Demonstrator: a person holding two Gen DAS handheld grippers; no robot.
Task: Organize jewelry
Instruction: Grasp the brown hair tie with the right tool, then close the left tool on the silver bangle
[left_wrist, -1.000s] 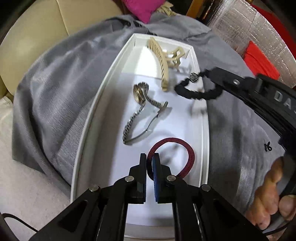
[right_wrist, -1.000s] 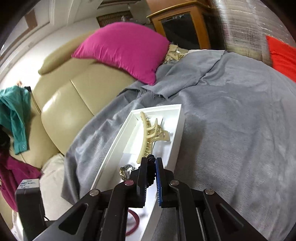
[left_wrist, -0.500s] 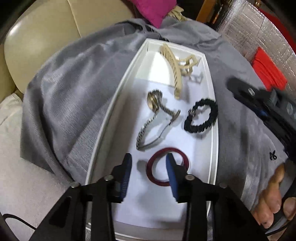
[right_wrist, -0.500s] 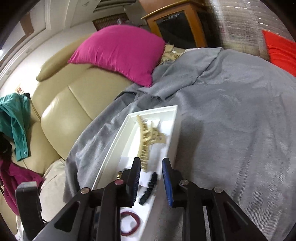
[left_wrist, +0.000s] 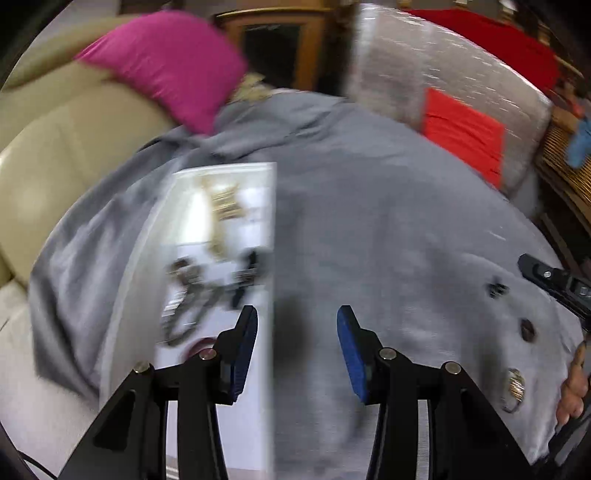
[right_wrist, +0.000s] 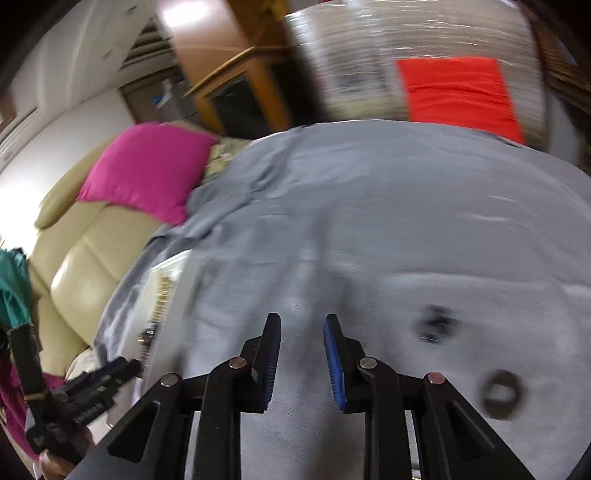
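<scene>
Grey woven cloth (left_wrist: 388, 229) covers the whole working surface, draped over a beige leather sofa (left_wrist: 55, 155) with a magenta cushion (left_wrist: 166, 70) at the back. On the cloth's left side lies a long white rectangular tray (left_wrist: 258, 406), its long axis running away from the cameras; blurred in it are a cream claw hair clip (left_wrist: 223, 201), a dark tangle of watch and bracelet I cannot separate, and a maroon ring-shaped bangle (left_wrist: 201, 345) nearest the camera. The left gripper (left_wrist: 297, 347) hangs over the tray's right rim with its blue-padded jaws spread wide and nothing between them. The right gripper (right_wrist: 301, 356) hovers over bare cloth, jaws parted more narrowly, also empty. Off to the right on the cloth, well apart from the tray, lie the loose small pieces: a dark round ring (right_wrist: 500, 395), a small black item (right_wrist: 437, 323), and a shiny metallic piece (left_wrist: 515, 384) too blurred to name. These lie right of both grippers, and the right one is plainly nearer, so the next pick probably falls to it.
</scene>
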